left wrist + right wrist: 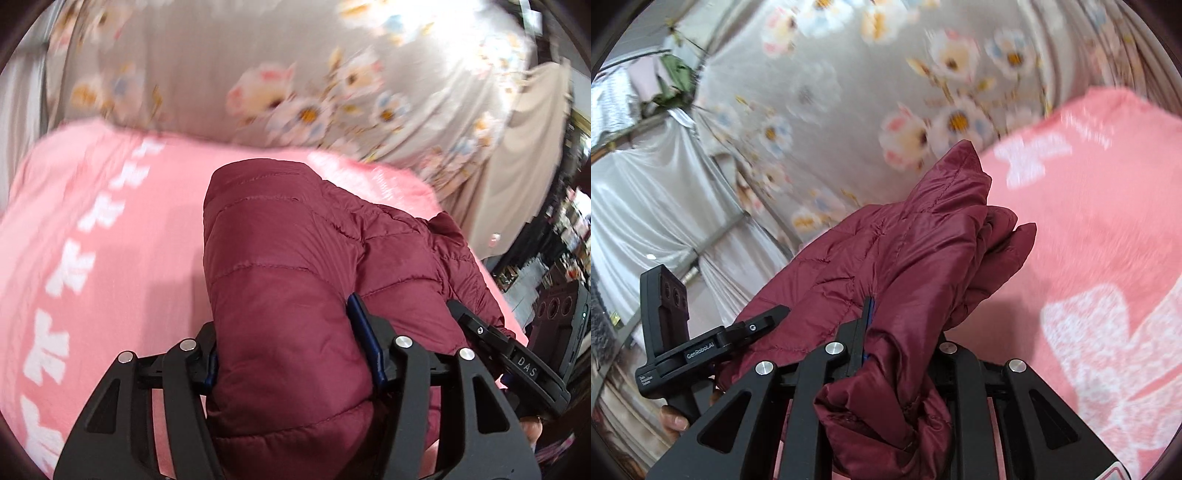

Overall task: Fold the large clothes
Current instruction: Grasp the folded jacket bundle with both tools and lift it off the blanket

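Note:
A maroon quilted puffer jacket is bunched and held up over a pink blanket with white motifs. My left gripper is shut on a thick fold of the jacket, with fabric bulging between its blue-padded fingers. In the right wrist view my right gripper is shut on another fold of the same jacket, which drapes over and hides most of its fingers. The right gripper also shows at the right edge of the left wrist view, and the left gripper at the lower left of the right wrist view.
A grey floral sheet covers the bed beyond the pink blanket. White satin curtains hang at the left in the right wrist view. Dark cluttered shelves and a beige cloth are at the right.

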A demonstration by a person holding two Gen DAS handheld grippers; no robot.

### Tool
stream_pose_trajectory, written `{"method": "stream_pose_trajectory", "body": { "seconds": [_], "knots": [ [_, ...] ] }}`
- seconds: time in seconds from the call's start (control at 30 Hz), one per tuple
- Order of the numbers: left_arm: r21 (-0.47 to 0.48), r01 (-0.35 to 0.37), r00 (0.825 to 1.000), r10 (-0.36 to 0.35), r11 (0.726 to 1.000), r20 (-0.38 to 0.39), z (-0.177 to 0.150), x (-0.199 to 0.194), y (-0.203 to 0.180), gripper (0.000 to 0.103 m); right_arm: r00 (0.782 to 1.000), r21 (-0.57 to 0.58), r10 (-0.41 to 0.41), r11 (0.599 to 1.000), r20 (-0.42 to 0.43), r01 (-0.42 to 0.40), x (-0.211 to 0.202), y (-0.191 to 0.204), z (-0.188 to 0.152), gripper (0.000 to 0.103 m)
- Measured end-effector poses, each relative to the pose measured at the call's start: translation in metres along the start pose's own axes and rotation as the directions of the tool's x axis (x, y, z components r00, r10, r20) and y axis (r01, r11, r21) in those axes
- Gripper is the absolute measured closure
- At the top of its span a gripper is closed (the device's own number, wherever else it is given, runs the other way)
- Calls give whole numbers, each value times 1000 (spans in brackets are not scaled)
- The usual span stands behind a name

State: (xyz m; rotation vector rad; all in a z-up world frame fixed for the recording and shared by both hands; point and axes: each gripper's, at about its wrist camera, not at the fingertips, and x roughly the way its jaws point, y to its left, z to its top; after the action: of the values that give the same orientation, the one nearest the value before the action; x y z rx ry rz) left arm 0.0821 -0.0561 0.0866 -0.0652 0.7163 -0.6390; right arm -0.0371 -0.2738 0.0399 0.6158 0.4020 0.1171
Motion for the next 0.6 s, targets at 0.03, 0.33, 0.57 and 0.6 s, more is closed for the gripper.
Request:
{"method": "stream_pose_trajectory", "body": {
  "seconds": [0.03,0.33,0.57,0.6],
  "knots": [
    [21,3,1000,-4,1000,22,4,-8,-7,48,1000,-12,2,1000,23,-1,-9,4,4,85],
    [157,23,981,-53,987,186,35,-75,-50,48,981,-116,29,993,192,-6,-67,51,39,85],
    [219,7,955,-72,976,288,54,-114,-54,48,963,-209,55,978,263,1,-81,89,61,85],
    [229,5,948,-77,973,309,58,-121,-52,48,960,-223,63,975,273,-1,-82,95,64,85]
  ]
}}
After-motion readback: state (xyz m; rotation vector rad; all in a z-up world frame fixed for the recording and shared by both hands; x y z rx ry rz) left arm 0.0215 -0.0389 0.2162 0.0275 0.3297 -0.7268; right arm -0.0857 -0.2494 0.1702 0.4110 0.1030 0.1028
